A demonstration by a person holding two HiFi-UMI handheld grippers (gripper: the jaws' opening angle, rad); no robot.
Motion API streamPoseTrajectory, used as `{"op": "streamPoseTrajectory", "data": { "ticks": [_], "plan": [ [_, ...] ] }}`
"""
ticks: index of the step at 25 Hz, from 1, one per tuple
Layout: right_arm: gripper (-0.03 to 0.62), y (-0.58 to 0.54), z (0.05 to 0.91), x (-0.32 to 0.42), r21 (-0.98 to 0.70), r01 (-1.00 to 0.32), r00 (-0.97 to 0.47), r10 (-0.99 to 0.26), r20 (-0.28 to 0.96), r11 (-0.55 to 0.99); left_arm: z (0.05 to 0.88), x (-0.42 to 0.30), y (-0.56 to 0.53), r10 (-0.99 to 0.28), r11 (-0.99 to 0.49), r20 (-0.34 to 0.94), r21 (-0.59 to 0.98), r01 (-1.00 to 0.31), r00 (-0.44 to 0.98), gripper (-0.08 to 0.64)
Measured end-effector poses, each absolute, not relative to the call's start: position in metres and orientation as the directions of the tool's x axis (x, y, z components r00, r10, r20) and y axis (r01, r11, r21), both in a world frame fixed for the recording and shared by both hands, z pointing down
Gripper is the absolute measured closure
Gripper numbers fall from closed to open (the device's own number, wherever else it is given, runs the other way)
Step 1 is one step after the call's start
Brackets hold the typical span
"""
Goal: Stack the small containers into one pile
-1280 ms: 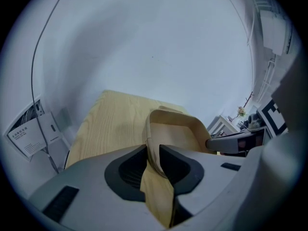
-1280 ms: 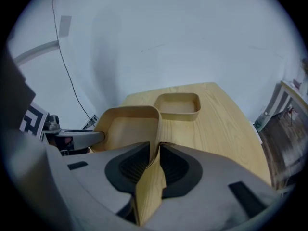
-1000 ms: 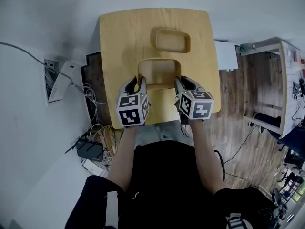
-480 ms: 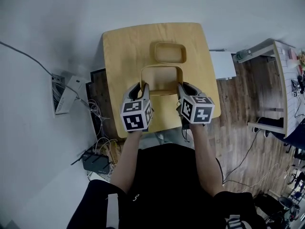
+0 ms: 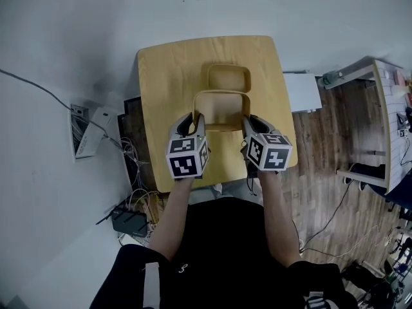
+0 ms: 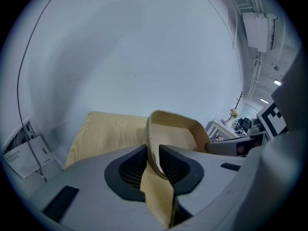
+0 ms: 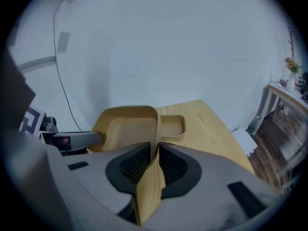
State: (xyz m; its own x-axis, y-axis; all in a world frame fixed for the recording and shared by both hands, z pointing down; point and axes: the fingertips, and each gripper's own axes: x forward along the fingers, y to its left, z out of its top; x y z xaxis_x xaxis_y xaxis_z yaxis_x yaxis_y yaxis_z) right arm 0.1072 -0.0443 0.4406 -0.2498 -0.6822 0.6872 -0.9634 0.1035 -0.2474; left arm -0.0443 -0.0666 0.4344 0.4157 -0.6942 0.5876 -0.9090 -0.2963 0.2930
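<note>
Fingers point(image 6: 129, 170) of the left gripper point(image 5: 197, 118) clamped on the left wall of the large container point(image 5: 222, 108), right gripper point(image 5: 245, 120) fingers point(image 7: 172, 170) just closed tighter on its right wall, container held above the counter point(image 5: 164, 69), just in front of the small container point(image 5: 228, 77)

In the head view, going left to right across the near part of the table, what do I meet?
left gripper → larger container, held at both side walls → right gripper

Near rim of the smaller container point(image 5: 228, 76), apparently behind the held larger container point(image 5: 222, 108).
</note>
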Motion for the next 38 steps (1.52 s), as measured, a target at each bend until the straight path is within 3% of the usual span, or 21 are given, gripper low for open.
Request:
{"op": "streamPoseTrajectory", "data": {
  "ticks": [19, 38],
  "plan": [
    [0.543, -0.143, 0.485, 0.153, -0.380, -0.924, -0.323, -0.638, 0.700, 0.050, 0.472, -0.001, -0.163, -0.696, -0.208, 0.623, 0.303, -0.930, 0.358, 0.492],
    [0.537, -0.182, 0.525, 0.170, -0.360, -0.932, -0.313, -0.583, 0.750, 0.036, 0.518, 0.017, -0.204, -0.673, -0.208, 0.655, 0.279, -0.937, 0.344, 0.485]
  ]
}}
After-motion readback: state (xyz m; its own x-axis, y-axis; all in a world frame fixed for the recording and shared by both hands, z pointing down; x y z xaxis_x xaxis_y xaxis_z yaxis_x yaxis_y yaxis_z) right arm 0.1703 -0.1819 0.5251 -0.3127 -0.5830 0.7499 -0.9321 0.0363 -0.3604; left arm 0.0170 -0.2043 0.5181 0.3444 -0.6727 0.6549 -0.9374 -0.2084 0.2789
